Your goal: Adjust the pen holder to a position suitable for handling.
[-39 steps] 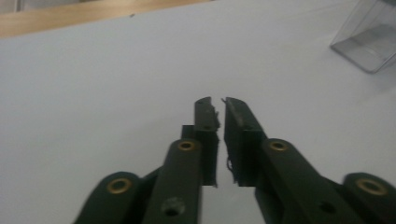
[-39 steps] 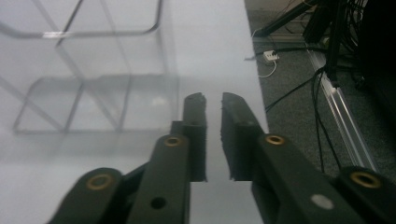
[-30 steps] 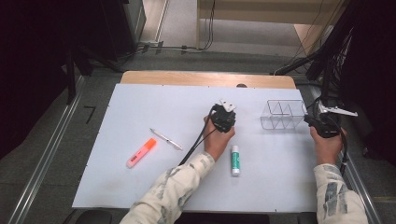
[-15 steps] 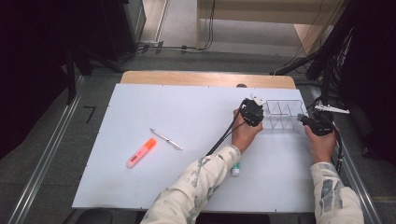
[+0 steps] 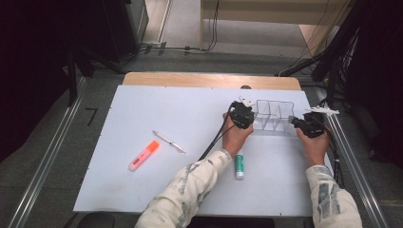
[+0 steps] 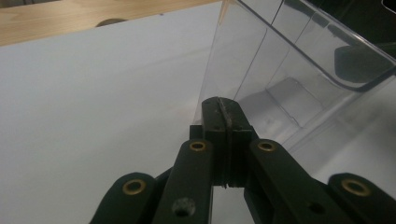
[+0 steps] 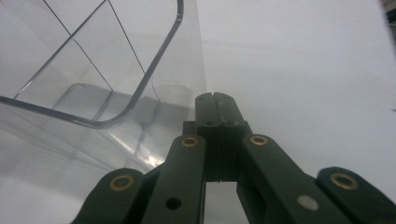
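Clear divided organizer (image 5: 274, 121) lies on the white desk (image 5: 142, 190), long axis running from one gripper to the other, three compartments open upward. Left gripper (image 5: 243, 115) and right gripper (image 5: 309, 126) each clamp narrow fingers on an end wall. One glue stick (image 5: 239, 166), one pen (image 5: 169, 141), one orange highlighter (image 5: 143, 155) lie apart.

An orange highlighter (image 5: 143, 155) and a pen (image 5: 169, 142) lie near each other on the white counter (image 5: 142, 109); a green-capped glue stick (image 5: 239, 166) lies well apart.
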`<state>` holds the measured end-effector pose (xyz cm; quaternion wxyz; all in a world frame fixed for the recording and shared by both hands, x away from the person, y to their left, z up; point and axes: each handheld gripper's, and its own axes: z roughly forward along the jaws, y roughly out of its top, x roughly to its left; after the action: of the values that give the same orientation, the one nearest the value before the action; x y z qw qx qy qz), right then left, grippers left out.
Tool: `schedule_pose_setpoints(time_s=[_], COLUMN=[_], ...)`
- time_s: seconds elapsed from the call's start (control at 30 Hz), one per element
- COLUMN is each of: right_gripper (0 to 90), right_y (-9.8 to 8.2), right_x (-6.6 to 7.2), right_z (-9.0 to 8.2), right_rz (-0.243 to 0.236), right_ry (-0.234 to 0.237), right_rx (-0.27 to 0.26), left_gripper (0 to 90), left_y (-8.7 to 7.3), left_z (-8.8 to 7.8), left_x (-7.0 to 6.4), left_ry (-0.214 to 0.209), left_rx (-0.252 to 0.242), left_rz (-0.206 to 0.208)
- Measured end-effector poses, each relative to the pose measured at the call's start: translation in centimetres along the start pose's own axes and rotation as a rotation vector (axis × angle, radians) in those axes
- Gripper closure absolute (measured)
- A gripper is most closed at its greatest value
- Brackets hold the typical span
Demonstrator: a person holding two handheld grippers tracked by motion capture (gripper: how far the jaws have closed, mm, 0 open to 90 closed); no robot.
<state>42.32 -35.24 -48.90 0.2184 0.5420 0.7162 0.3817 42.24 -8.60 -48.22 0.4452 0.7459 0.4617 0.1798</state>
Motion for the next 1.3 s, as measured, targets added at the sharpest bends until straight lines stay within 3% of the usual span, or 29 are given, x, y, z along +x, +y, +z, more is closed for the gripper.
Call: schedule_pose_setpoints(time_s=[0.13,0.23,0.37,0.5,0.6,0.77,0.87,0.93,1.07,1.13,1.3], right_gripper=[87.9,87.9,87.8,87.8,87.8,87.9,87.8,87.6,71.4,64.9,49.0], right_y=[0.5,0.9,1.2,1.2,1.1,1.3,1.4,1.4,1.4,1.4,0.7], right_x=[3.1,5.6,8.9,12.5,15.2,18.1,18.6,18.6,18.4,17.8,15.2], right_z=[1.0,1.8,2.8,3.6,4.1,4.7,4.9,4.9,4.3,3.6,0.8], right_rz=[-0.037,-0.066,-0.079,-0.056,-0.073,-0.081,-0.083,-0.098,-0.145,-0.158,-0.161], right_ry=[0.05,0.069,0.113,0.149,0.165,0.179,0.172,0.171,0.123,0.103,0.048], right_rx=[0.007,0.016,0.025,0.032,0.03,0.025,0.023,0.02,0.01,-0.004,-0.036], left_gripper=[90.0,90.0,90.0,90.0,90.0,90.0,90.0,90.0,81.0,79.6,56.2], left_y=[-0.9,-1.8,-2.9,-4.0,-4.7,-5.4,-5.6,-5.6,-5.9,-6.0,-6.2], left_z=[-2.2,-4.2,-6.7,-9.1,-10.7,-12.1,-12.1,-12.2,-12.8,-13.9,-17.5], left_x=[2.6,4.4,6.8,9.4,11.2,12.8,13.0,13.0,13.4,13.8,15.7], left_ry=[0.042,0.06,0.092,0.131,0.151,0.178,0.181,0.188,0.193,0.222,0.244], left_rx=[-0.001,0.002,-0.005,-0.007,-0.005,-0.008,-0.02,-0.014,-0.005,-0.021,-0.057], left_rz=[-0.036,-0.04,-0.047,-0.065,-0.076,-0.089,-0.097,-0.078,-0.091,-0.084,-0.113])
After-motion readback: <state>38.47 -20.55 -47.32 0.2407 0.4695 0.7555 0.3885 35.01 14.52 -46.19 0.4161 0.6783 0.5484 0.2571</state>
